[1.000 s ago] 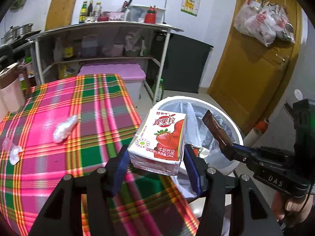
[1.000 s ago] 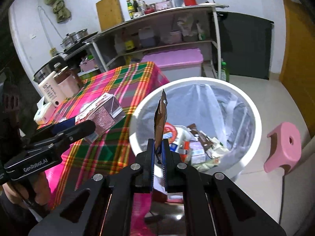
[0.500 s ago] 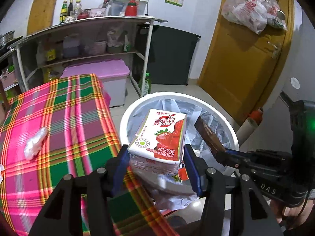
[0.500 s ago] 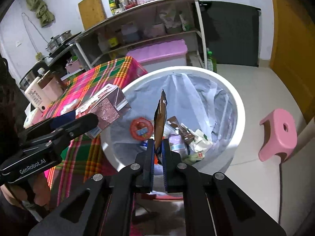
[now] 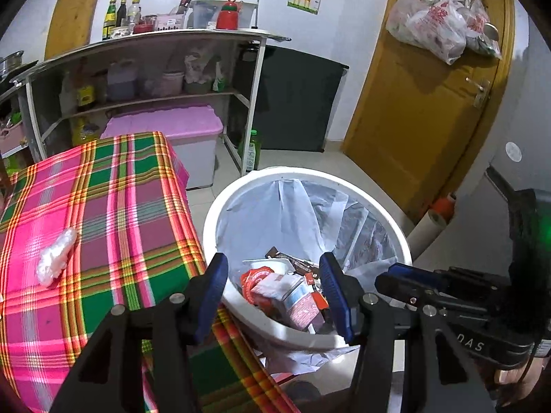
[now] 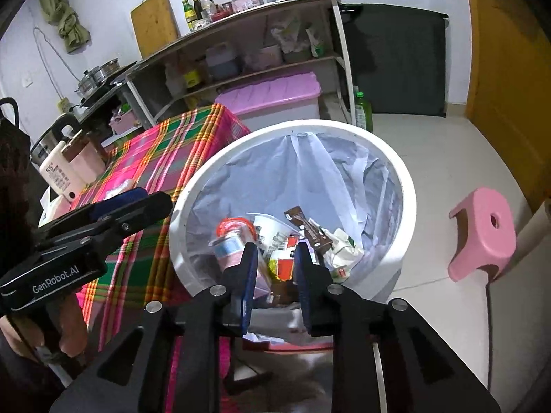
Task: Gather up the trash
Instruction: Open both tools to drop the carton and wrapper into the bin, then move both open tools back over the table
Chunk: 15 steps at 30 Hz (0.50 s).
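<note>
Below both open grippers, brown wrapper (image 6: 311,229) lies inside bin (image 6: 406,186)

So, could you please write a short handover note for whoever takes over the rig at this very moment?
Left gripper: open and empty above the white round bin with the clear plastic liner.
Right gripper: jaws have just been opening, nothing between them, also over the bin.
Done: the strawberry milk carton and the brown snack wrapper lie in the bin among the other rubbish.
Left: a crumpled white plastic wrapper lies on the pink and green plaid tablecloth; fetch it next. The table's near left end is out of view, so check there too.
</note>
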Tool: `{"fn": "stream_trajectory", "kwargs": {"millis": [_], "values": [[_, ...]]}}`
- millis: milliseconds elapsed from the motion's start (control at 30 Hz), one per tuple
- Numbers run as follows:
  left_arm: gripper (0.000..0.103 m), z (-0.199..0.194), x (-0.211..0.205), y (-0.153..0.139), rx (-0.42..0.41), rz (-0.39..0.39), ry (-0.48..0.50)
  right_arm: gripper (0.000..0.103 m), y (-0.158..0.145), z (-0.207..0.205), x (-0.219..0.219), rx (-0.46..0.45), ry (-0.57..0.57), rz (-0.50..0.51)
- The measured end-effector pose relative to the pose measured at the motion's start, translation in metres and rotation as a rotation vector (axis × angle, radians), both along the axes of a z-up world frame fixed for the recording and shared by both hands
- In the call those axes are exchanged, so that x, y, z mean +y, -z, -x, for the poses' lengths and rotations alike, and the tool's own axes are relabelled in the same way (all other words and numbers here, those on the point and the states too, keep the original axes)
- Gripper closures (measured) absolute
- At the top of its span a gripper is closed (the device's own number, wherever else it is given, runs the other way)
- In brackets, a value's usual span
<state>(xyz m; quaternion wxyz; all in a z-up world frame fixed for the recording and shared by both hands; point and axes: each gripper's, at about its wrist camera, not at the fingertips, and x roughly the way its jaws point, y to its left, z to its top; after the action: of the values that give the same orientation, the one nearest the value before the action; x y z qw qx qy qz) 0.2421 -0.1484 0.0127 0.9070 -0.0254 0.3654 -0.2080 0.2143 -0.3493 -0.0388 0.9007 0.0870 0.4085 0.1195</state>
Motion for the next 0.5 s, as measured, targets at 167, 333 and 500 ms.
{"fn": "stream_trajectory", "kwargs": {"millis": [167, 333, 500], "values": [[0.046, 0.012, 0.011, -0.005, -0.016, 0.004, -0.019, 0.079, -0.009, 0.008, 0.007, -0.025, -0.013, 0.001], [0.046, 0.024, 0.024, -0.009, -0.023, 0.004, -0.046, 0.076, -0.018, 0.018, 0.019, -0.049, -0.035, 0.005], [0.046, 0.037, 0.039, -0.013, -0.036, 0.007, -0.074, 0.074, -0.028, 0.031, 0.036, -0.078, -0.068, 0.014]]}}
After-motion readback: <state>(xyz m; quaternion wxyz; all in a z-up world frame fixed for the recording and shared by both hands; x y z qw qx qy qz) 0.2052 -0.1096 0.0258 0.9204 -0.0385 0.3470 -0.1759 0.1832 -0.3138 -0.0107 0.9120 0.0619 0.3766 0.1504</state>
